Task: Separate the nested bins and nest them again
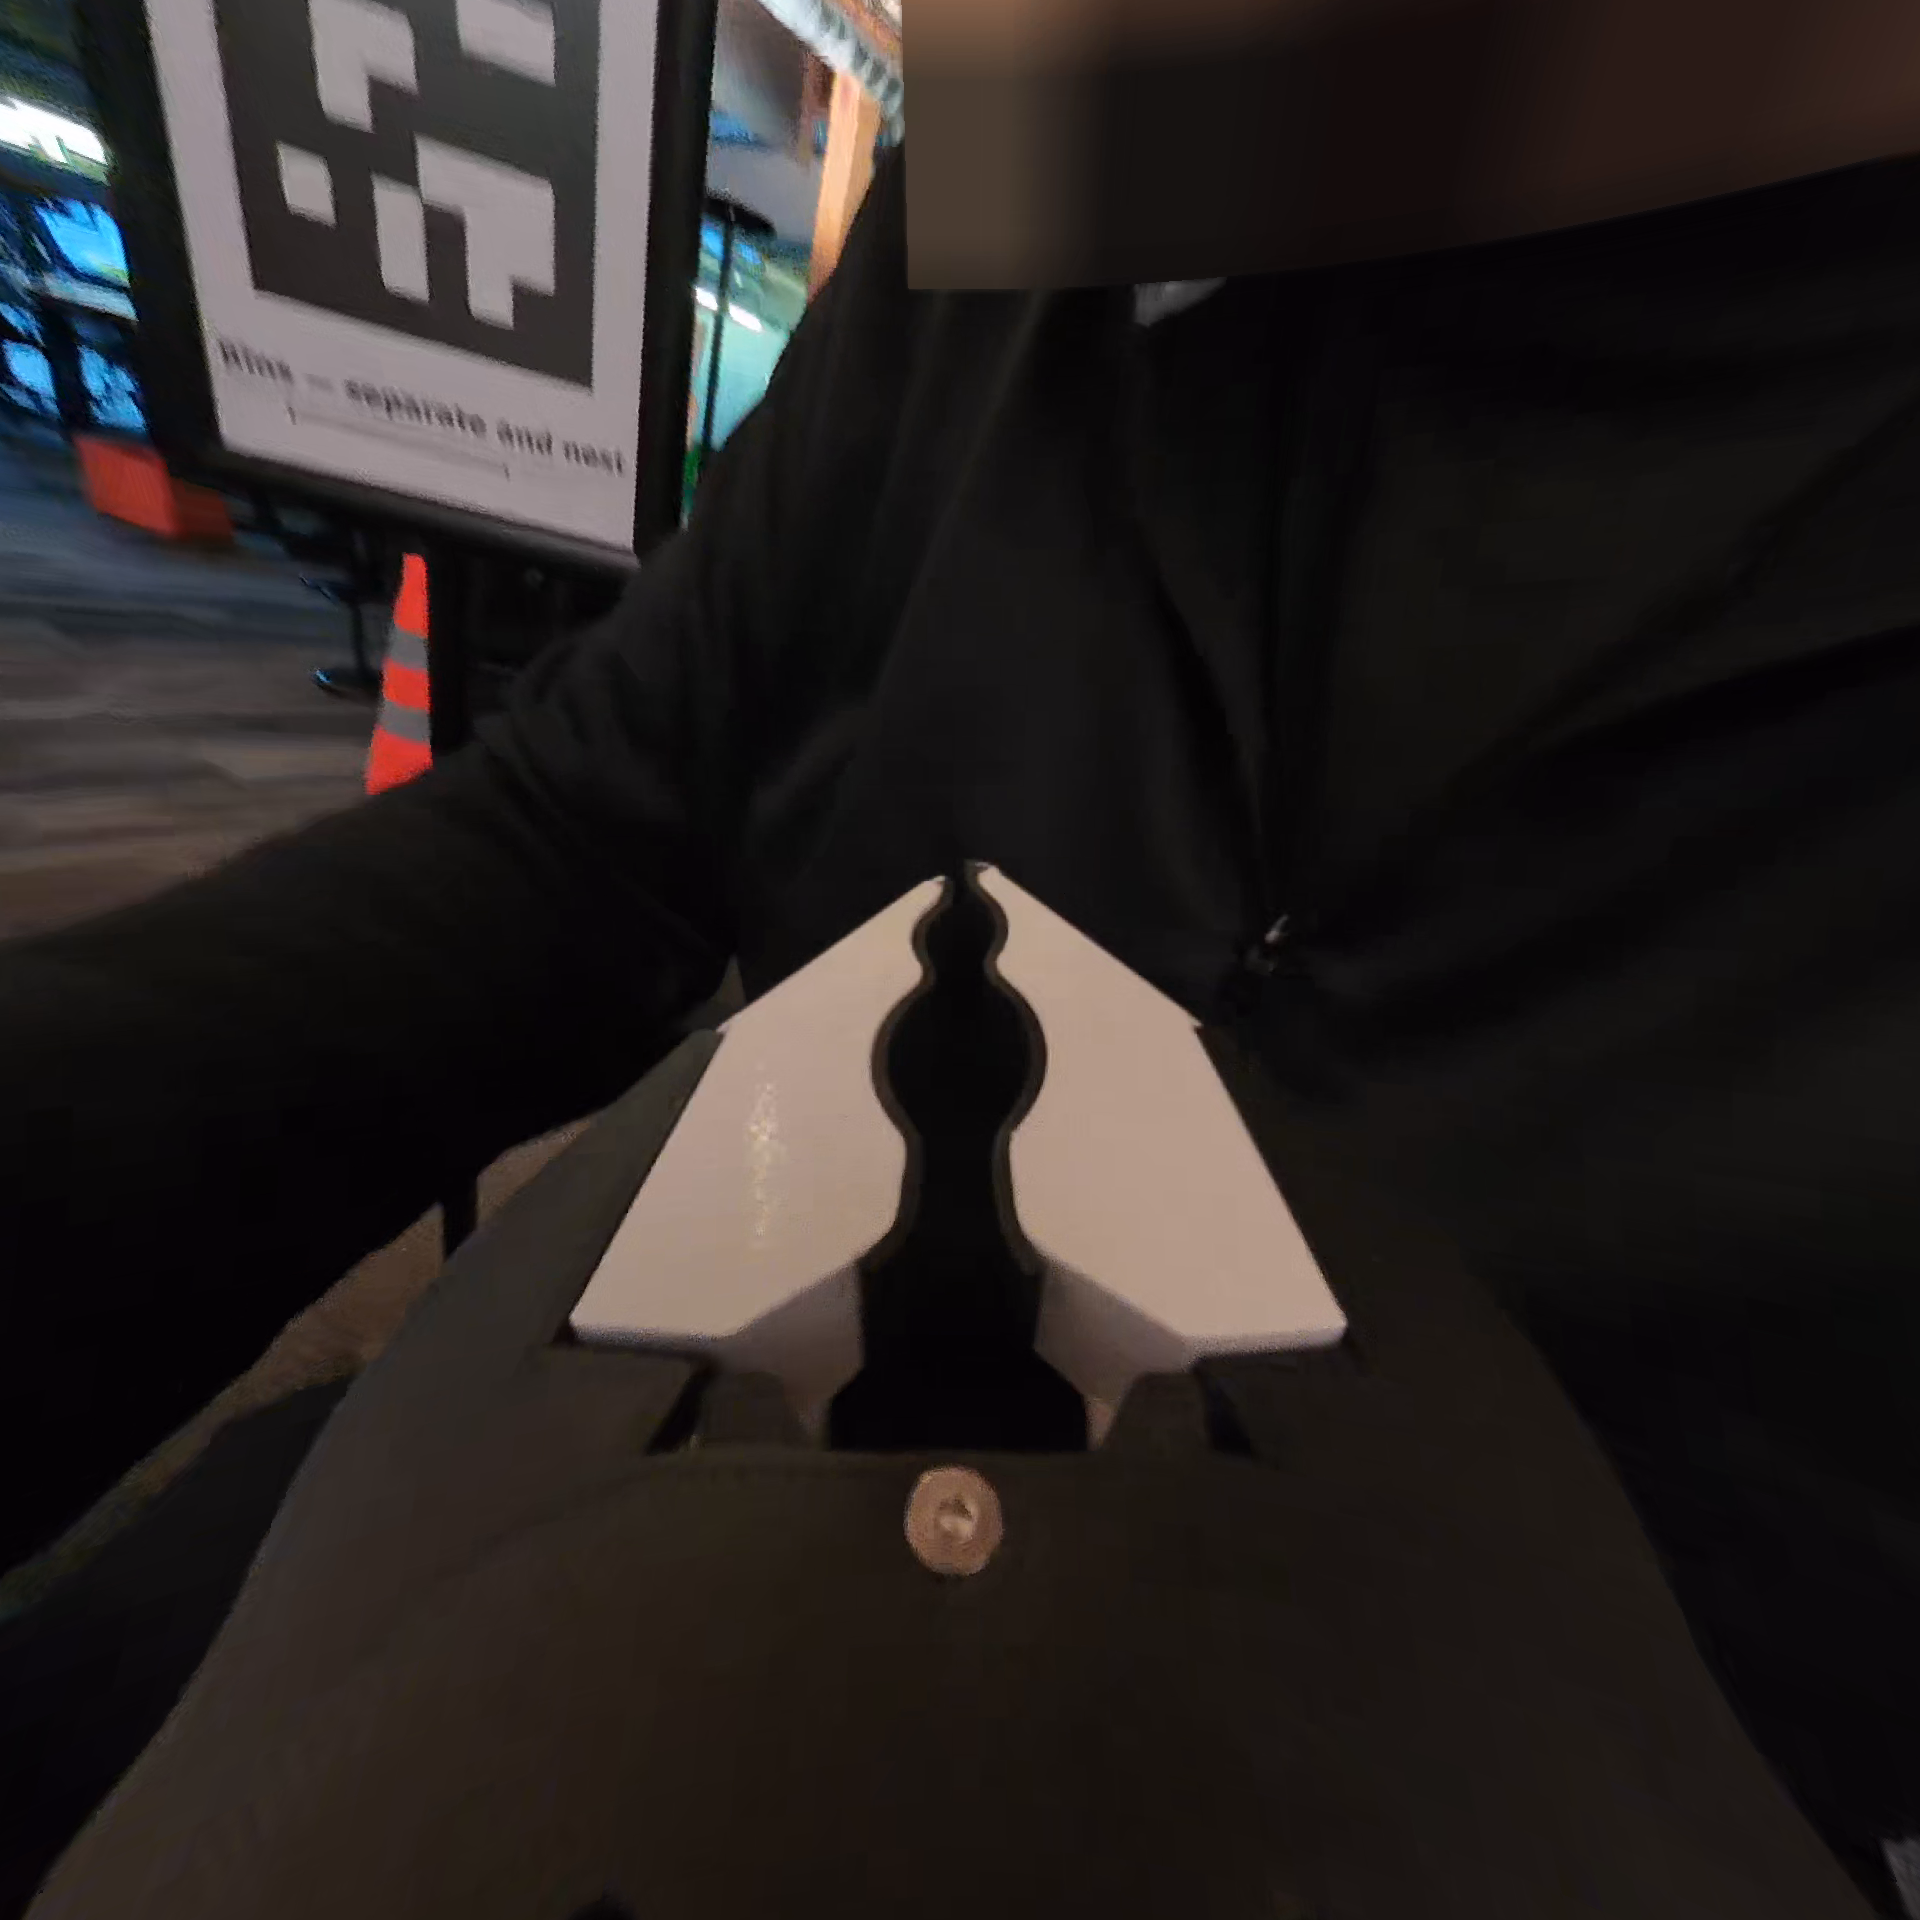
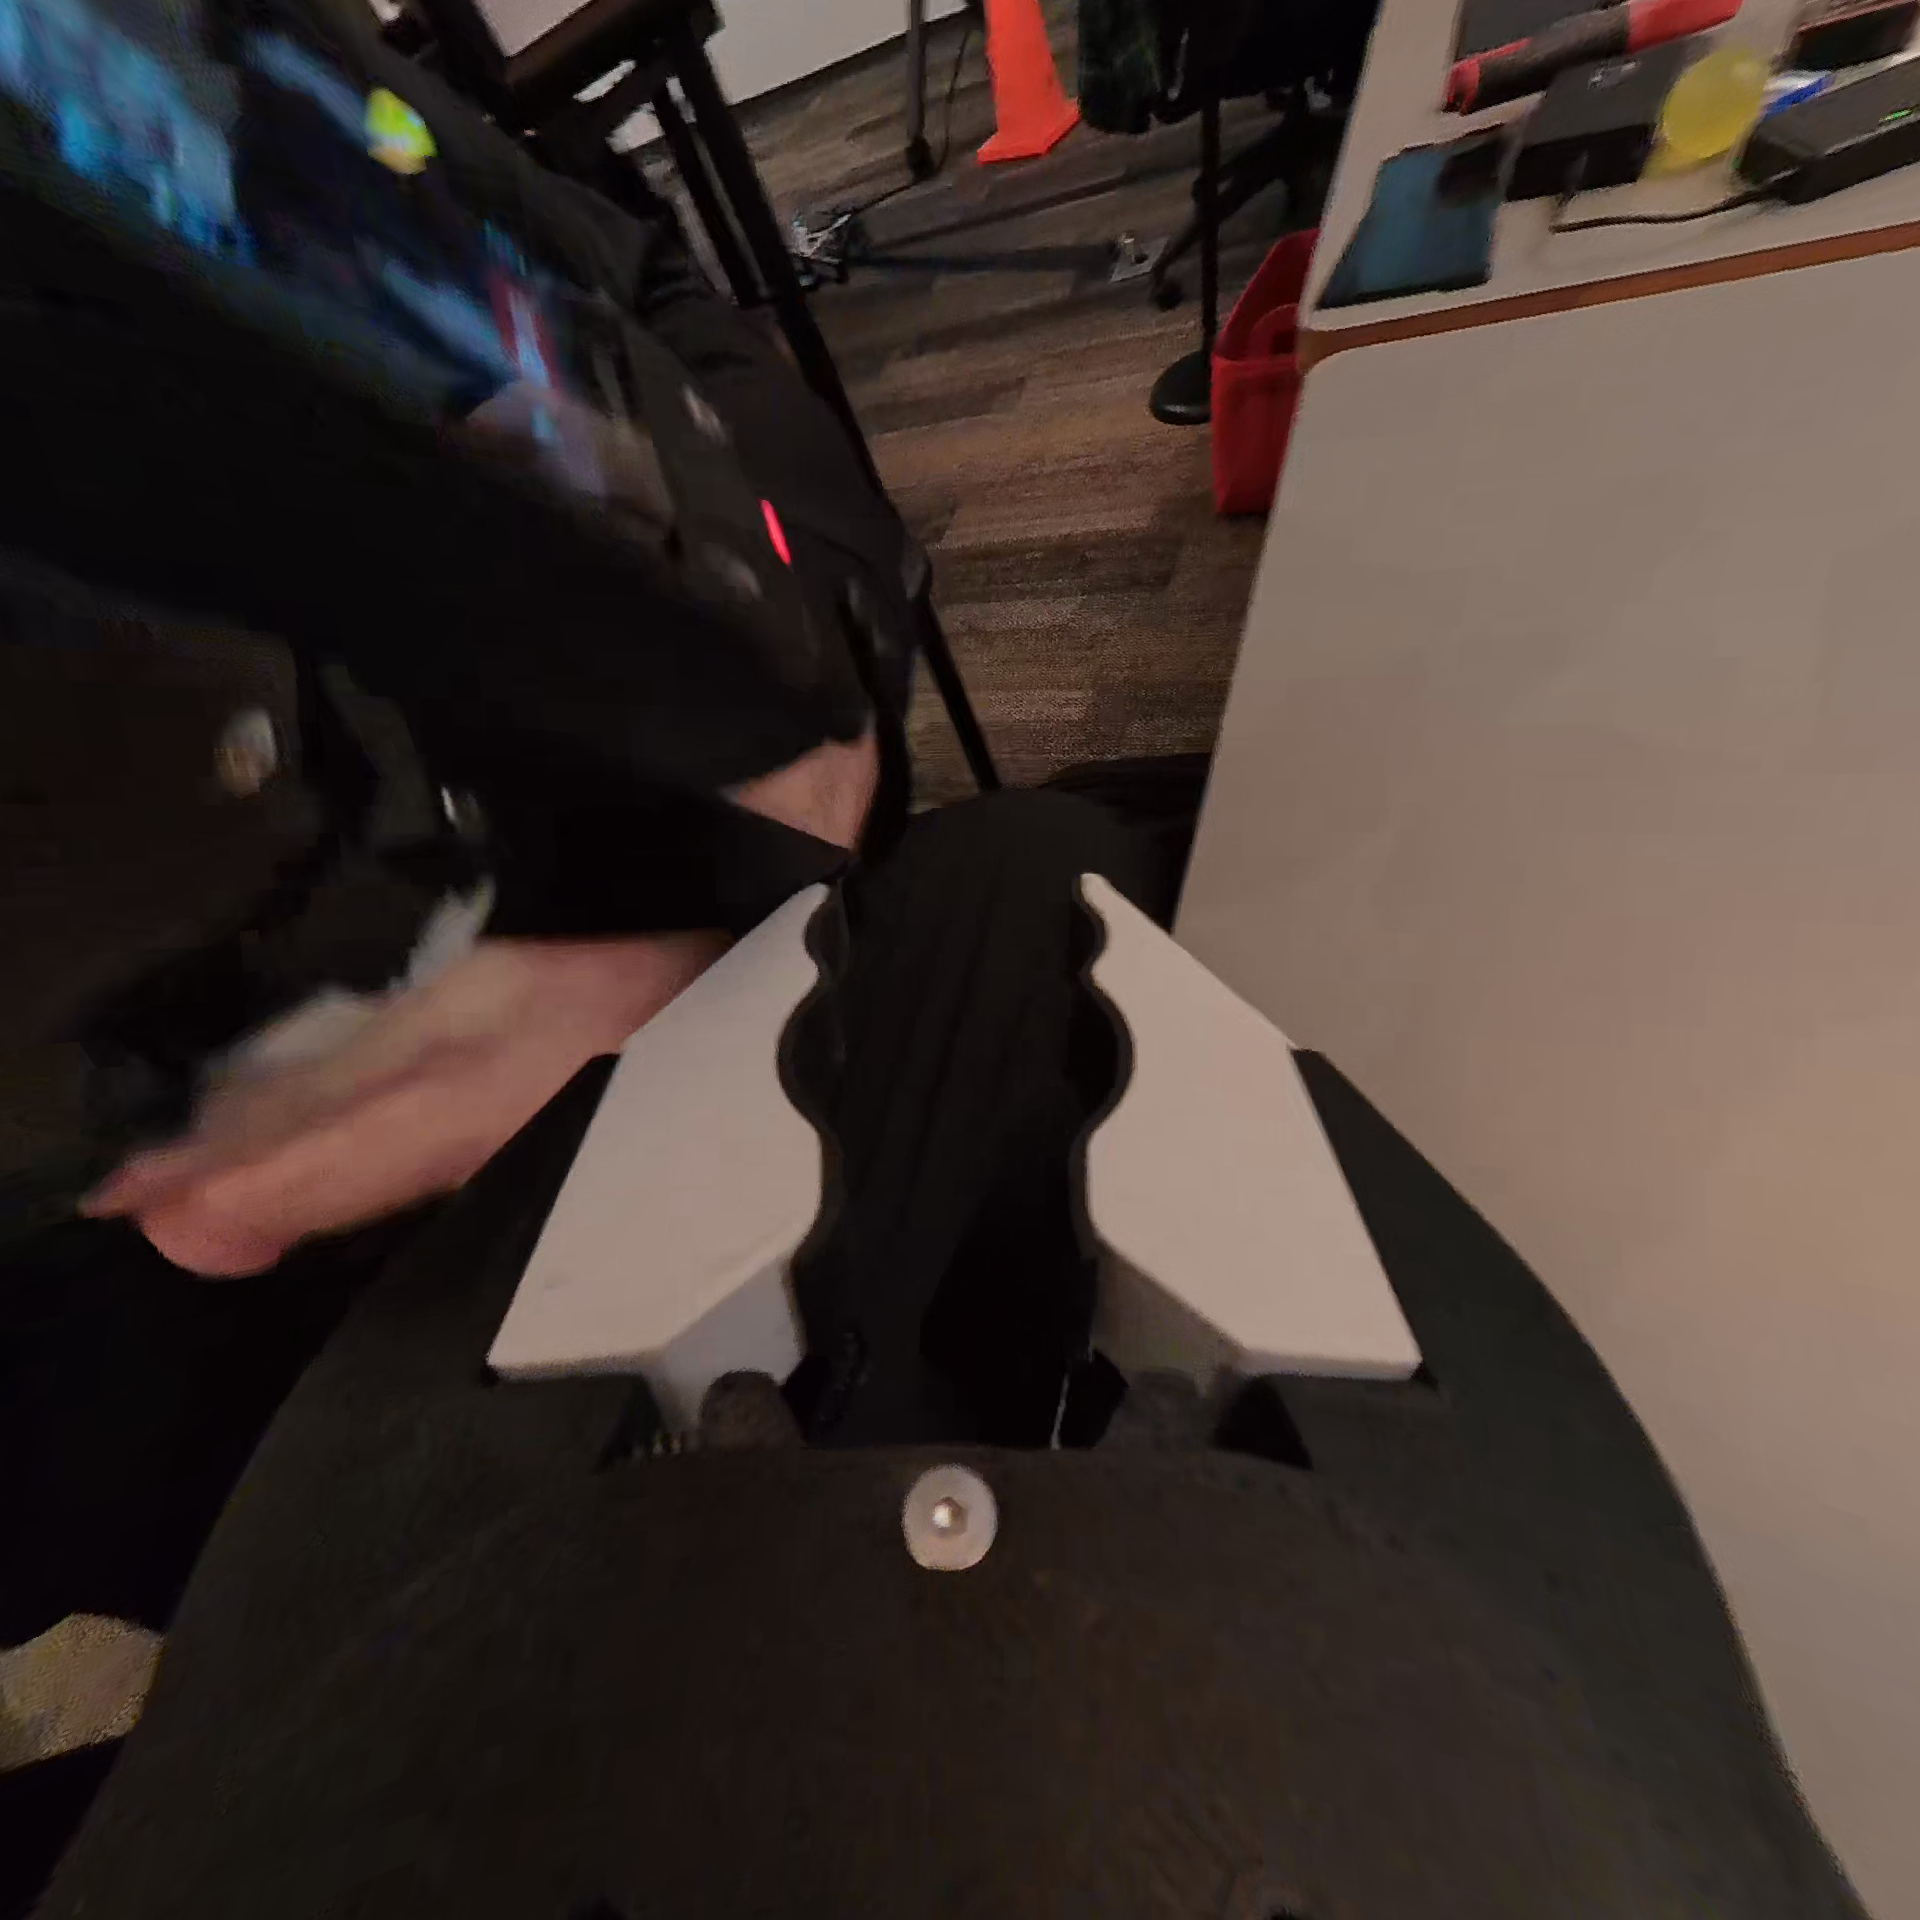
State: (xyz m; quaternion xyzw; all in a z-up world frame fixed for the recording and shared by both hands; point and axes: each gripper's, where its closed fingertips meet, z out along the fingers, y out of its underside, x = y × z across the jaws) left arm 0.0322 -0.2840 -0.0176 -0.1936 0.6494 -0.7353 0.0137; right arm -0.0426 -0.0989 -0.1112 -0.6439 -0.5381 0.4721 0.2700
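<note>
While your left gripper (image 1: 964,883) is pinched closed on nothing | your right gripper (image 2: 956,894) gapes apart | bins hidden | blurry hand (image 2: 343,1122).

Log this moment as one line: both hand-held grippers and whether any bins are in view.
left hand-held gripper: shut, empty | right hand-held gripper: open, empty | bins: none in view | phase: not started

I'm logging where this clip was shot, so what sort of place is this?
Probably an office or lab space set up for recording, not a home. A marker sign on a stand, orange traffic cones on the carpeted floor, and a white counter holding electronics suggest it.
</note>
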